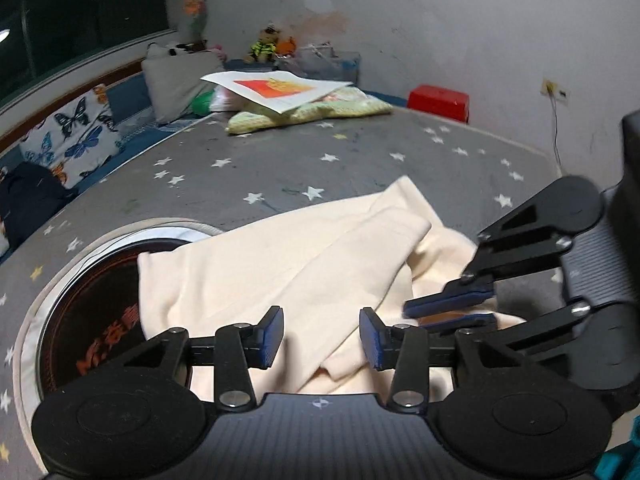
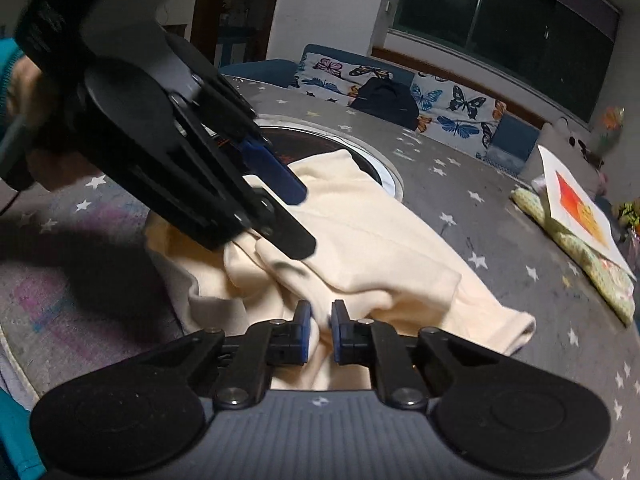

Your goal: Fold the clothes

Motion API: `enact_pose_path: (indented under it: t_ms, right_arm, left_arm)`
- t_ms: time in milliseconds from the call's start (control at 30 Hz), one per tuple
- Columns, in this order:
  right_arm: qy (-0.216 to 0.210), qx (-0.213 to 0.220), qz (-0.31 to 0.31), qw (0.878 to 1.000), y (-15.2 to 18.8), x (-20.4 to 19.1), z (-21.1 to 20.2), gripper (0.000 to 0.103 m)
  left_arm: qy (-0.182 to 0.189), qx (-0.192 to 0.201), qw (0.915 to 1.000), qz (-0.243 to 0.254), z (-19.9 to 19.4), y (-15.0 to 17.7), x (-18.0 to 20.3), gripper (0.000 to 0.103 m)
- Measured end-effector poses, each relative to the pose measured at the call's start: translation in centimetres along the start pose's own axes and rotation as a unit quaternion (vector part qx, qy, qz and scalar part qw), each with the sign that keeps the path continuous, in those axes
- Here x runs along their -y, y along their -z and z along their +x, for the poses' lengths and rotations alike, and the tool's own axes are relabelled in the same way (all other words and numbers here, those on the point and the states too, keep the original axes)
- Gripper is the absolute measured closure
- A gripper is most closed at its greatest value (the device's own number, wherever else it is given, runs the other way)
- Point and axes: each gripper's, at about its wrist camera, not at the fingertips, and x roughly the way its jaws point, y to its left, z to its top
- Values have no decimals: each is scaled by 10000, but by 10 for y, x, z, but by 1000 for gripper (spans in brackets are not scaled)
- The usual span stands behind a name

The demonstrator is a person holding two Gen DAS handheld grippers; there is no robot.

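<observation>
While the cream garment (image 1: 280, 264) lies rumpled and partly folded on the grey star-print tabletop (image 1: 320, 168), near its front edge, one end drapes over the rim of a round inset hotplate (image 1: 92, 300) with a dark centre and orange lettering. Left tool (image 1: 322, 338) hovers over the cloth near that edge, pads apart, nothing between them, cloth only seen below the gap. Right tool (image 2: 321, 330) has its pads drawn nearly together, clamped on a bunched fold of the garment at the end away from the hotplate; in the left wrist view it comes in from the right side, blue pads (image 1: 448, 300) pinching cloth. In the right wrist view the left tool's black linkage crosses over the garment, hiding part of it. Far side of the tabletop: a green patterned cloth (image 1: 312, 112) with a white sheet printed orange-red (image 1: 280, 88) on top. A red box (image 1: 438, 102) sits just past the far right corner. Butterfly cushions (image 1: 72, 136), a grey pillow (image 1: 176, 84) and a dark bag (image 2: 384, 100) line the bench beyond the tabletop's left edge, stuffed toys (image 1: 264, 46) in the far corner. Teal sleeve (image 2: 16, 440) at bottom left.
</observation>
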Motion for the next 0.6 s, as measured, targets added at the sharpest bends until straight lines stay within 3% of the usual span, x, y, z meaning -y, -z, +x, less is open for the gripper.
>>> enact_pose_path:
  t_ms: [133, 300, 400, 600]
  right_arm:
    - [-60, 4, -21, 10000, 1, 1, 0, 92]
    - [-46, 27, -171, 9998, -3, -4, 6, 87]
    - [-29, 23, -260, 9997, -7, -7, 11, 79]
    - [58, -23, -350, 9994, -12, -8, 25, 78]
  left_arm:
    - [123, -165, 9997, 151, 16, 4, 1, 64]
    - [47, -53, 9999, 148, 17, 6, 0, 93]
    - [-116, 198, 9996, -144, 5, 2, -11, 96]
    - [-670, 476, 9919, -968, -18, 2, -53, 97]
